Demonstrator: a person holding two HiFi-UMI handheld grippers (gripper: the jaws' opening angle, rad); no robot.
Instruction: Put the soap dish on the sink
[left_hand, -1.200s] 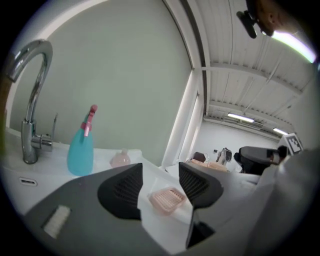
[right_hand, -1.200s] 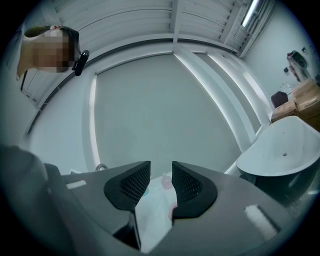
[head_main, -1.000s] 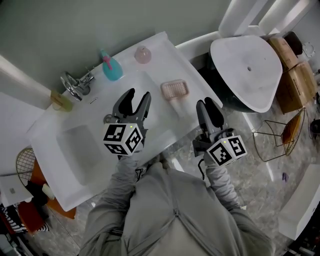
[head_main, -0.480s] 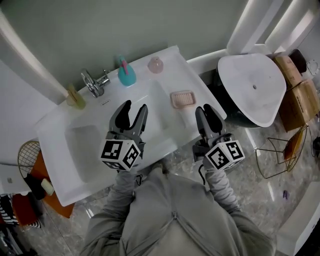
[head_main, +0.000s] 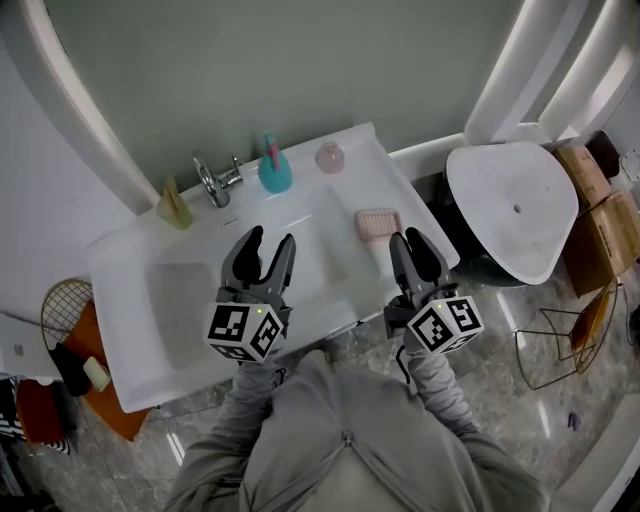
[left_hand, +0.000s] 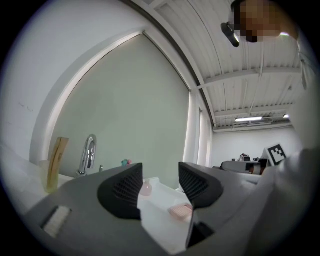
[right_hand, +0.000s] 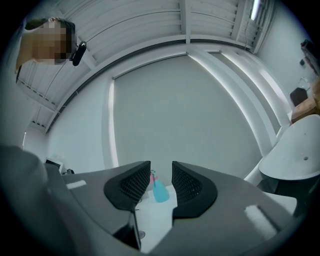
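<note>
- Across the middle of the head view, the big white sink (head_main: 130, 290) runs from 8 o'clock up to 2 o'clock, with its basin in the centre.
- Off at 3 o'clock sits a separate white tub (head_main: 510, 210), well apart from both grippers.
- Next down, the left gripper (head_main: 270, 240) hangs over the basin. In its own view (left_hand: 160, 185) the fingers are spread and there's nothing in them.
- Same deal with the right gripper (head_main: 408, 240), over the sink's right edge. Its fingers (right_hand: 131, 190) are parted too and holding nothing (right_hand: 161, 182).
- Now the pink soap dish (head_main: 378, 223): it's lying flat on the sink's right rim, at about 10 o'clock from the right gripper's tips, close but not touching. It's roughly 3 o'clock from the left gripper's tips, farther off. In the left gripper view it shows through the gap (left_hand: 180, 211), out ahead on the rim and not between the fingers.
- Smaller stuff lines the back rim: the tap (head_main: 212, 180), a teal pump bottle (head_main: 274, 172) just right of it, and a pink cup (head_main: 330, 157) at about 12 o'clock from the dish.
</note>
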